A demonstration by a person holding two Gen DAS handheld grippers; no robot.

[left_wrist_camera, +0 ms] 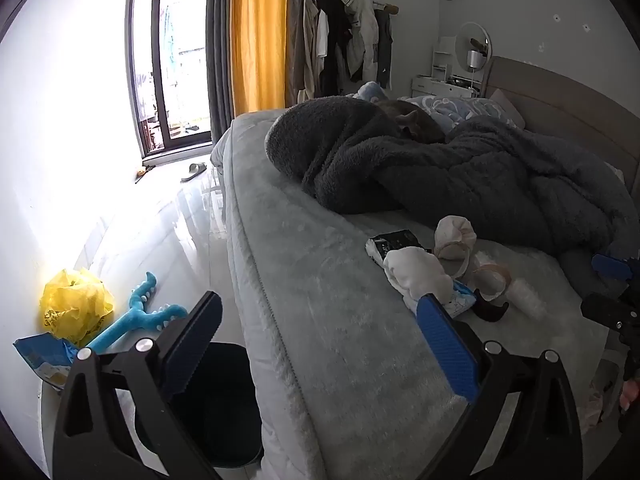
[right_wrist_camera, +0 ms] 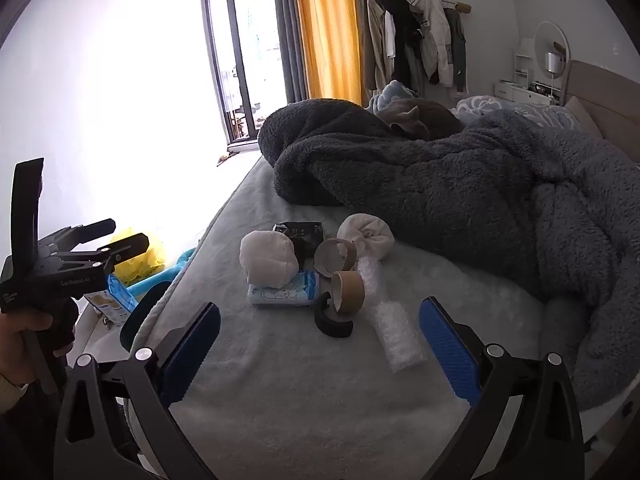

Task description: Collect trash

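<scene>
Both claws hang released above a bed strewn with trash.
Ahead of the right gripper (right_wrist_camera: 320, 344), a bubble-wrap roll (right_wrist_camera: 394, 330) could slip free; the bin (left_wrist_camera: 212, 404) sits below the left gripper (left_wrist_camera: 320, 336).

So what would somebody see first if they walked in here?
Probably the big dark grey fluffy blanket heaped across the bed, with a cat curled up behind it. Then the small pile of cardboard tape rolls and a bubble wrap roll on the near part of the bed.
</scene>
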